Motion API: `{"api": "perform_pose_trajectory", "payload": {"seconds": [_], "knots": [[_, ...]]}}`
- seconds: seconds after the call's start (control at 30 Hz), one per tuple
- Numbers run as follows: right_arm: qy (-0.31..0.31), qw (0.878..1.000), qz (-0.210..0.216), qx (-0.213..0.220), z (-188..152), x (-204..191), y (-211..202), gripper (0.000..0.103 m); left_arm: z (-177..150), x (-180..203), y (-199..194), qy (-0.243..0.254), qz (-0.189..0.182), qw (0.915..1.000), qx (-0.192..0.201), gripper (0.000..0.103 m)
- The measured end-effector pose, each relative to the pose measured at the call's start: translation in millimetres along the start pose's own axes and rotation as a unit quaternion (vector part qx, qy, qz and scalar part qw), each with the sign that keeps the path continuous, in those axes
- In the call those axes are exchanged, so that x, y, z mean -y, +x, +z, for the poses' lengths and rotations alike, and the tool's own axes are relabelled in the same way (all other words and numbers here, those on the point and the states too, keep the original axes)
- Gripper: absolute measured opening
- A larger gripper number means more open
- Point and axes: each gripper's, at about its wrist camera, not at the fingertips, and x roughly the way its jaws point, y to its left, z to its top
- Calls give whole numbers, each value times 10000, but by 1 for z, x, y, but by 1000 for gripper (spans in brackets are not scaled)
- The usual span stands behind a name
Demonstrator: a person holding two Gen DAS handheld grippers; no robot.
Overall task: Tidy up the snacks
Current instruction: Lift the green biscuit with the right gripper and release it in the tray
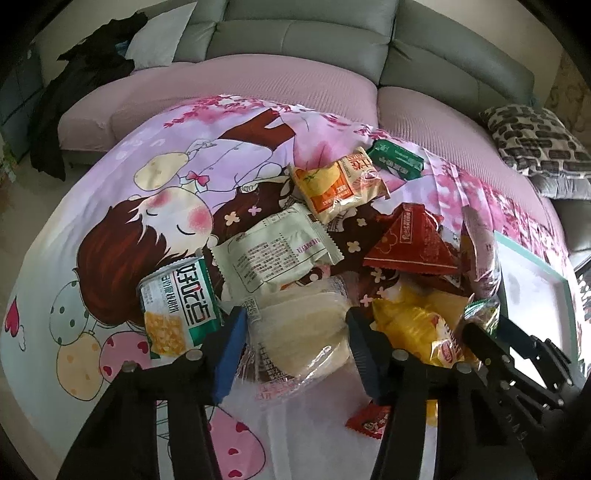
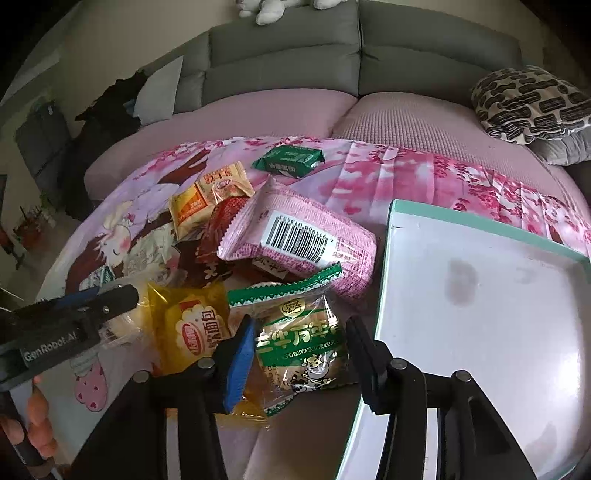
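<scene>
A pile of snack packets lies on a pink cartoon-print cloth (image 1: 155,177). My left gripper (image 1: 295,343) is open, its fingers on either side of a clear packet of pale bread (image 1: 299,332). My right gripper (image 2: 299,354) is open around a green-trimmed clear pastry packet (image 2: 299,332). The left gripper also shows in the right wrist view (image 2: 110,299), beside a yellow bread packet (image 2: 192,328). A pink barcoded packet (image 2: 299,236) lies behind. The white tray with teal rim (image 2: 480,295) sits at the right and holds nothing.
Other packets: a green-white one (image 1: 181,302), a pale green one (image 1: 273,251), a red triangular one (image 1: 410,240), orange ones (image 1: 332,184), a dark green one (image 1: 399,158), a small red one (image 1: 369,421). A grey sofa (image 1: 314,33) and a patterned pillow (image 2: 528,103) lie behind.
</scene>
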Motion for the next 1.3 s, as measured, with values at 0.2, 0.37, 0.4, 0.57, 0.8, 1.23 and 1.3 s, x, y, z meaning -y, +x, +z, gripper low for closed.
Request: {"api": "perform_pose_trajectory", "payload": {"seconds": [0.2, 0.37, 0.4, 0.57, 0.8, 1.23, 1.3], "knots": [[55, 9996, 116, 245, 4, 0, -14, 52, 0, 3, -5, 46, -73, 9999, 70, 54], [118, 9987, 246, 420, 7, 0, -26, 52, 2, 4, -17, 58, -110, 9996, 247, 53], [116, 9986, 250, 451, 7, 0, -29, 52, 3, 4, -21, 52, -124, 9995, 300, 53], [167, 9974, 266, 646, 10, 1, -43, 52, 5, 4, -38, 35, -192, 9982, 564, 53], [332, 9963, 294, 734, 11, 10, -51, 52, 9, 10, -53, 28, -310, 9961, 828, 53], [766, 9901, 129, 1168, 12, 48, -79, 52, 11, 50, -72, 421, -586, 9907, 1151, 54], [903, 9888, -42, 1190, 11, 60, -82, 52, 12, 60, -74, 515, -620, 9897, 1183, 54]]}}
